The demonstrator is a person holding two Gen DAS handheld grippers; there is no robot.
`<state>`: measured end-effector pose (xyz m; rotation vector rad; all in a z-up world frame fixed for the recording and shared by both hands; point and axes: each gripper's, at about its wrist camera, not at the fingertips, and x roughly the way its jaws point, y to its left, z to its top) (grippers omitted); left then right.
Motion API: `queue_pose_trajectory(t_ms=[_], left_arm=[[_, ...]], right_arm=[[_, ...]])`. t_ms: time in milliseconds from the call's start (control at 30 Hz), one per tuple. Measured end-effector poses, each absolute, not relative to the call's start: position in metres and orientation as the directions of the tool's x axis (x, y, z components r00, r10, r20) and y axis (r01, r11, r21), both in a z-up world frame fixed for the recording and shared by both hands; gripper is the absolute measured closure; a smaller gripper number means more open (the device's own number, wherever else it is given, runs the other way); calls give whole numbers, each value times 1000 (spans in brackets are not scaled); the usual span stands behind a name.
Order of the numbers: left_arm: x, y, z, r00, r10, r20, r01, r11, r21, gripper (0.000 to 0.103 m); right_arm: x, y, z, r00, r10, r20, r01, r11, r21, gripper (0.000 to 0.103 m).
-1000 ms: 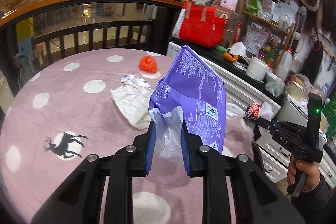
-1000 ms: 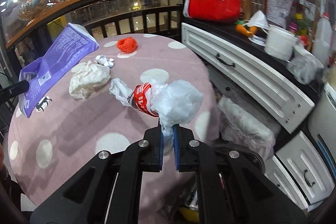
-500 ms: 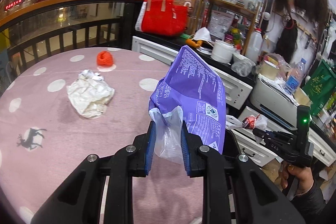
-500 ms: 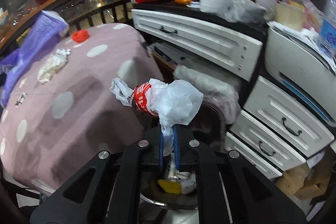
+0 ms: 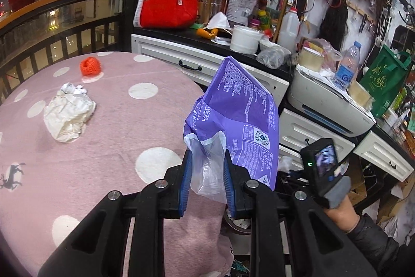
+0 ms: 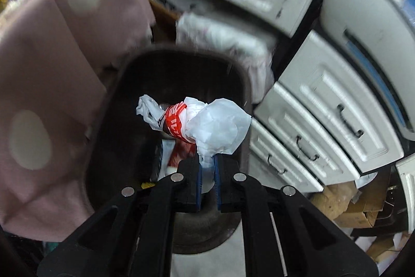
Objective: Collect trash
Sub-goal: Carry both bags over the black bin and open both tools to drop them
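Observation:
My left gripper (image 5: 207, 168) is shut on a purple tissue wrapper (image 5: 241, 110) and holds it up past the right edge of the pink dotted table (image 5: 116, 142). A crumpled white paper (image 5: 68, 112), a small foil ball (image 5: 71, 88) and a red net ball (image 5: 90, 66) lie on the table. My right gripper (image 6: 207, 168) is shut on a white plastic bag with red print (image 6: 199, 123), held right above the open dark trash bin (image 6: 124, 105), which has trash inside. The right gripper's handle and hand (image 5: 329, 173) show in the left wrist view.
White drawer cabinets (image 6: 324, 100) stand right of the bin, the draped tablecloth (image 6: 52, 56) left of it. A cluttered counter holds a red bag (image 5: 168, 4), a white tub (image 5: 245, 39) and a water bottle (image 5: 346, 66). Cardboard scraps (image 6: 358, 204) lie on the floor.
My right gripper has swung down from beside the table to point into the bin, still holding the bag. My left gripper has turned further right with the purple wrapper.

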<state>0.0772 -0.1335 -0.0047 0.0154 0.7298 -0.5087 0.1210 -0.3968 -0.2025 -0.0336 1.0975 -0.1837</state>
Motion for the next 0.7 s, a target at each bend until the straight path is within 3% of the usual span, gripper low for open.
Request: queue_pose_trajectory(t_ms=[233, 267, 333, 367, 400, 700], left_arm=[[76, -158, -16, 600, -441, -667, 492, 861, -126, 80], [76, -160, -17, 596, -443, -669, 498, 858, -125, 80], [75, -165, -19, 588, -447, -674, 509, 852, -122, 80], [75, -166, -20, 586, -447, -676, 512, 851, -119, 80], [75, -169, -22, 582, -448, -679, 516, 849, -117, 80], [78, -203, -38, 522, -467, -714, 571, 813, -114, 80]], right_arm=[[139, -396, -251, 351, -193, -916, 145, 978, -150, 91], [139, -396, -255, 345, -194, -918, 150, 977, -150, 85], [137, -399, -258, 345, -185, -920, 152, 978, -140, 58], [135, -400, -258, 349, -189, -918, 158, 977, -142, 34], [131, -400, -254, 370, -207, -906, 173, 973, -151, 25], [94, -435, -214, 450, -192, -872, 300, 952, -55, 24]])
